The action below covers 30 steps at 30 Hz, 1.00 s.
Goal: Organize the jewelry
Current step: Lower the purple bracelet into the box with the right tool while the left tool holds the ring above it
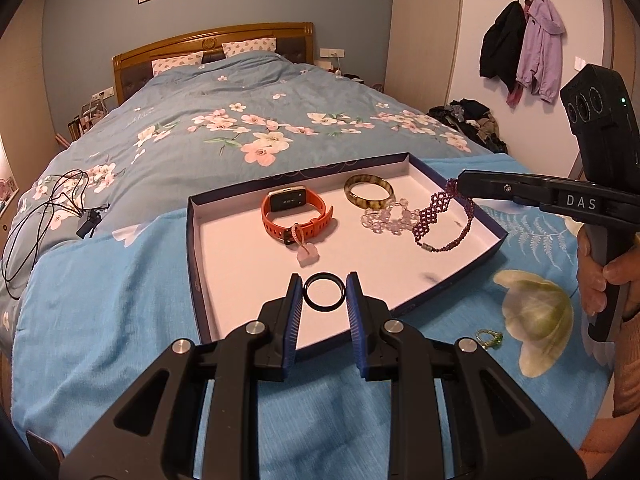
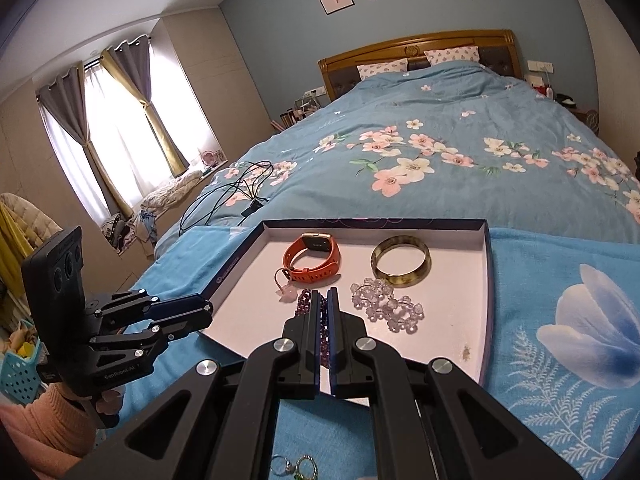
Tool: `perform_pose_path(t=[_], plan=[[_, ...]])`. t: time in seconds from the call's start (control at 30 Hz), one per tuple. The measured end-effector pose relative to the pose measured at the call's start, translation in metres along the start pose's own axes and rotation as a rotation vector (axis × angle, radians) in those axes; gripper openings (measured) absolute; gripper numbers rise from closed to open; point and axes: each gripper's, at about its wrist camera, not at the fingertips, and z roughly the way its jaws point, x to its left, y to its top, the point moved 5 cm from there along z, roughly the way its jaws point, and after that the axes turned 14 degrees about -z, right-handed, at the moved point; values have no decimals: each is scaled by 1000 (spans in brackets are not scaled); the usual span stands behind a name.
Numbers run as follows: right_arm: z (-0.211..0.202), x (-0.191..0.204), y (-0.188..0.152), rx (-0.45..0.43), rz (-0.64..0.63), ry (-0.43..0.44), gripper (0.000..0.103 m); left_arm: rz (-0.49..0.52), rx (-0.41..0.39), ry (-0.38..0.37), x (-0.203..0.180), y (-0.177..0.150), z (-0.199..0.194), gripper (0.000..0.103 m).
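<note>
Left wrist view: left tongs (image 1: 323, 294) clamped on black ring (image 1: 323, 291), held over tray (image 1: 456, 184) near its front edge. Right tongs (image 2: 325, 308) closed on purple bracelet (image 1: 434, 216), lifting one end; the rest lies in tray. Tray contents: orange watch (image 1: 294, 216), amber bangle (image 1: 369, 196), clear beads (image 1: 386, 218). Tray sits on bed (image 1: 180, 128).

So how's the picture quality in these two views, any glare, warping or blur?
Left wrist view: strong fisheye bending, the tray edges curve, dark corners, warm even light, black ring sharp. Right wrist view: window blown out white, same barrel warp, purple beaded bracelet near the fingers slightly soft.
</note>
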Motion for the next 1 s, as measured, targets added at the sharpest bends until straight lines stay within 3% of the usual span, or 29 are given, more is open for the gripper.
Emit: perform_pose_path(t=[0.7, 1.0], plan=[[34, -24, -1, 49, 85, 7, 2, -28, 59, 22, 9, 11, 42, 23], [43, -40, -9, 79, 125, -32, 2, -24, 99, 36, 12, 9, 64, 23]])
